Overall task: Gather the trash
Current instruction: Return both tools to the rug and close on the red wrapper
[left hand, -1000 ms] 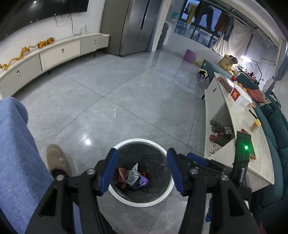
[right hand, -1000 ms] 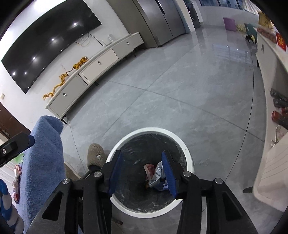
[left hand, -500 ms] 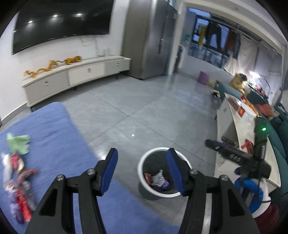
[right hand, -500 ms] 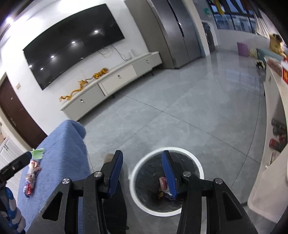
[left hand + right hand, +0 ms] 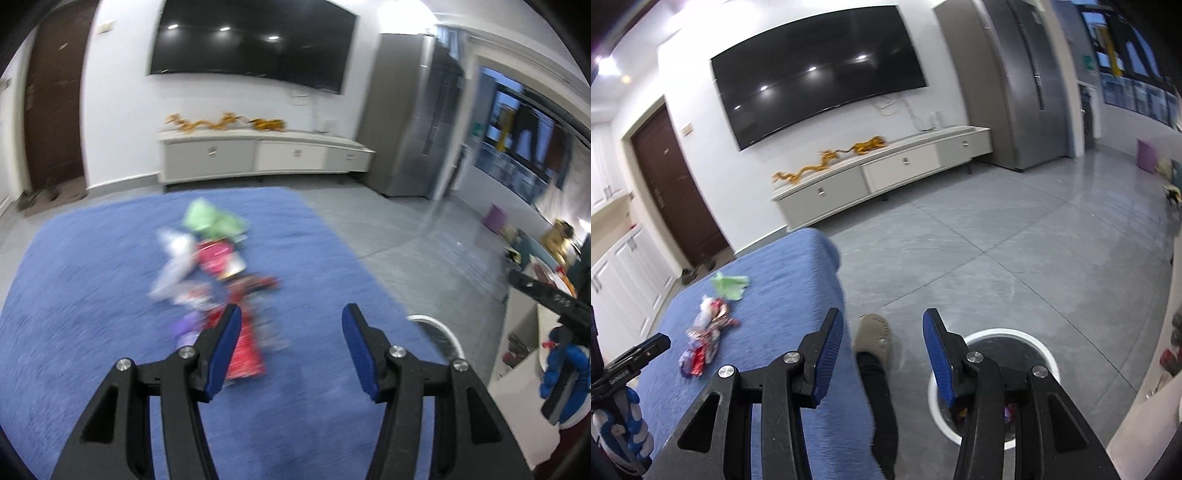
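A blurred heap of trash lies on the blue cloth surface (image 5: 92, 288): a green wrapper (image 5: 212, 219), white plastic (image 5: 173, 266) and red packets (image 5: 245, 350). My left gripper (image 5: 291, 349) is open and empty, hovering just right of the red packets. The heap also shows small in the right wrist view (image 5: 705, 332). My right gripper (image 5: 882, 350) is open and empty, over the floor between the cloth edge and the white-rimmed trash bin (image 5: 1045, 350), which holds some wrappers. The bin rim shows in the left wrist view (image 5: 441, 334).
A person's foot in a beige slipper (image 5: 873, 334) stands between the blue surface (image 5: 775, 295) and the bin. A white TV cabinet (image 5: 886, 177) lines the far wall under a TV. A white counter (image 5: 524, 332) is at the right.
Both grippers have lifted away from over the bin and swung left. The left one now faces the trash heap on the blue surface; the bin has slid to the right edge.
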